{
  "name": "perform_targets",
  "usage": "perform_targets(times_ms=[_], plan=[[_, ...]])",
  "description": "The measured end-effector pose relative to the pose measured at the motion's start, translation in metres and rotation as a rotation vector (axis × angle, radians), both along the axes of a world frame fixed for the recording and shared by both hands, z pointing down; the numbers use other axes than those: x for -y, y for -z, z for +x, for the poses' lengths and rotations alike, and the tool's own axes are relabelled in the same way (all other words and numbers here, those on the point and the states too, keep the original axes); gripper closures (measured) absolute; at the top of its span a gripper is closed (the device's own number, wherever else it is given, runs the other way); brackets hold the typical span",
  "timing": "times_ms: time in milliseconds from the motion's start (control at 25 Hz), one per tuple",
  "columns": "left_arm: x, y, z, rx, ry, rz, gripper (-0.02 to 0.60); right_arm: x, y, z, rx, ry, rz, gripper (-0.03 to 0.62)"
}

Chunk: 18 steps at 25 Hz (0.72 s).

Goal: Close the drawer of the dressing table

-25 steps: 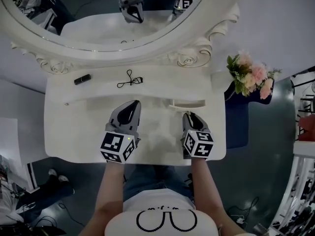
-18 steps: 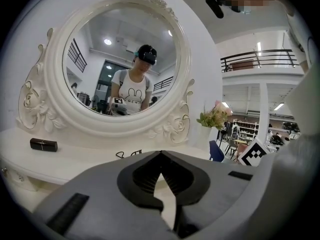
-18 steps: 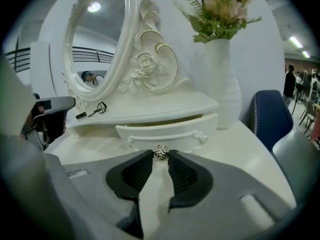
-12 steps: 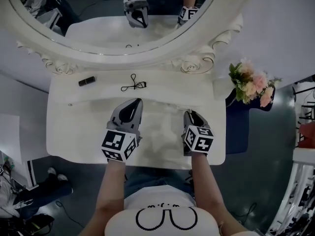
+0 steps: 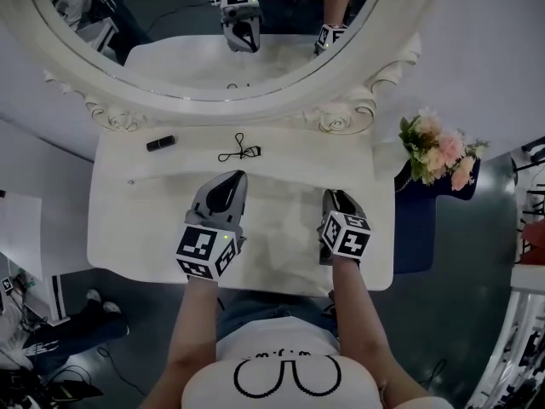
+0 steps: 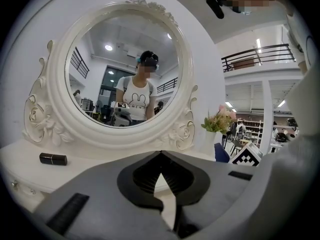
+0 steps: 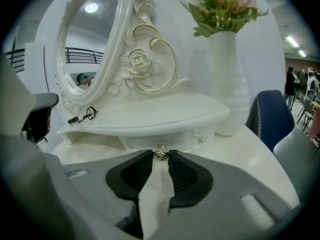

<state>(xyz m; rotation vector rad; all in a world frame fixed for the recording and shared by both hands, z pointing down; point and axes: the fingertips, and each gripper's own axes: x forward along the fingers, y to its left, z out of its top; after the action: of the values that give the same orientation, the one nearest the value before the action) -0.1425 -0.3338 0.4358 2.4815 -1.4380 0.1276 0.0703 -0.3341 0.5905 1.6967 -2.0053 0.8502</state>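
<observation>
The drawer has slid in beneath the shelf; the right gripper pinches its knob between narrowed fingertips (left gripper closed, empty).

mirror top: cut off by edge | blk item: too small to ID

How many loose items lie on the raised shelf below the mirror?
2. A black tube lies toward the left end of the shelf; an eyelash curler lies near its middle. The mirror frame may hide the shelf's back edge.
</observation>
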Motion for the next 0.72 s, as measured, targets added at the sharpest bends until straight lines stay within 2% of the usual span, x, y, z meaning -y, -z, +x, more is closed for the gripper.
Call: perform_targets(times_ms=[200, 240, 320, 440, 520, 720], plan=[[-0.007, 0.002, 0.000, 0.008, -0.005, 0.003, 0.584, 0.000, 0.000, 0.001, -0.014, -0.020, 0.014, 0.493], [-0.008, 0.003, 0.000, 0.007, -0.006, 0.004, 0.584, 0.000, 0.001, 0.001, -0.018, -0.026, 0.017, 0.475], [-0.011, 0.005, 0.001, 0.006, -0.011, 0.007, 0.584, -0.002, 0.001, 0.003, -0.006, -0.036, 0.018, 0.322], [-0.014, 0.008, 0.003, 0.006, -0.021, 0.016, 0.584, -0.006, 0.004, 0.003, 0.017, -0.044, 0.031, 0.164], [-0.016, 0.011, 0.005, 0.003, -0.032, 0.024, 0.584, -0.011, 0.009, 0.001, 0.018, -0.034, 0.047, 0.126], [-0.023, 0.021, 0.010, -0.002, -0.063, 0.047, 0.584, -0.023, 0.044, -0.010, 0.034, 0.021, 0.101, 0.120]])
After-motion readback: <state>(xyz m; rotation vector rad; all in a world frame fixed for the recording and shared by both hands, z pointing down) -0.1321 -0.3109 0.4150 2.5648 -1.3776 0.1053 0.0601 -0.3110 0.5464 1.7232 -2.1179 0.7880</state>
